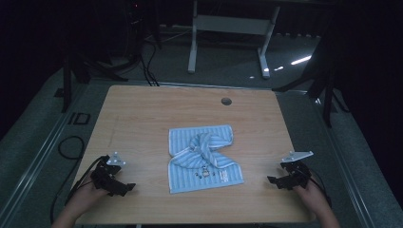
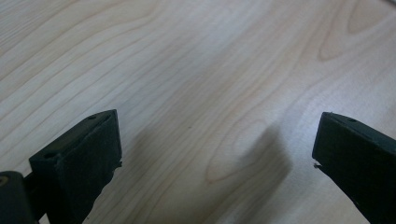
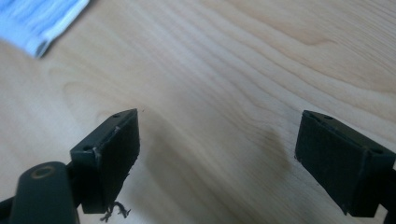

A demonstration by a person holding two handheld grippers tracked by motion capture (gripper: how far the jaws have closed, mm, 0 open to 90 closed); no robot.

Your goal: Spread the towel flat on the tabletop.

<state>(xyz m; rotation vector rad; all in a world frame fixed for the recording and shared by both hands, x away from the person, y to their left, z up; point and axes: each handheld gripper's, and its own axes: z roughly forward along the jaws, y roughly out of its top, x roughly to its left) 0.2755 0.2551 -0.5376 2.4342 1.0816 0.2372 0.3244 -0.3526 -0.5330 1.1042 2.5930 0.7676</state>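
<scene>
- Left gripper [image 2: 215, 149]: jaws wide apart, nothing between them, bare table [image 2: 196, 70] beneath.
- Right gripper [image 3: 217, 149]: jaws wide apart, empty; a few loose threads hang from one jaw's lower edge.
- High view: left gripper [image 1: 124, 186] sits near the front left of the table [image 1: 142, 114], right gripper [image 1: 274, 180] near the front right, each held in a hand.
- Cloth [image 1: 202, 159]: blue striped, at the table's middle, between the grippers and apart from both; its upper part is bunched. A corner [image 3: 39, 21] shows in the right gripper view.
</scene>
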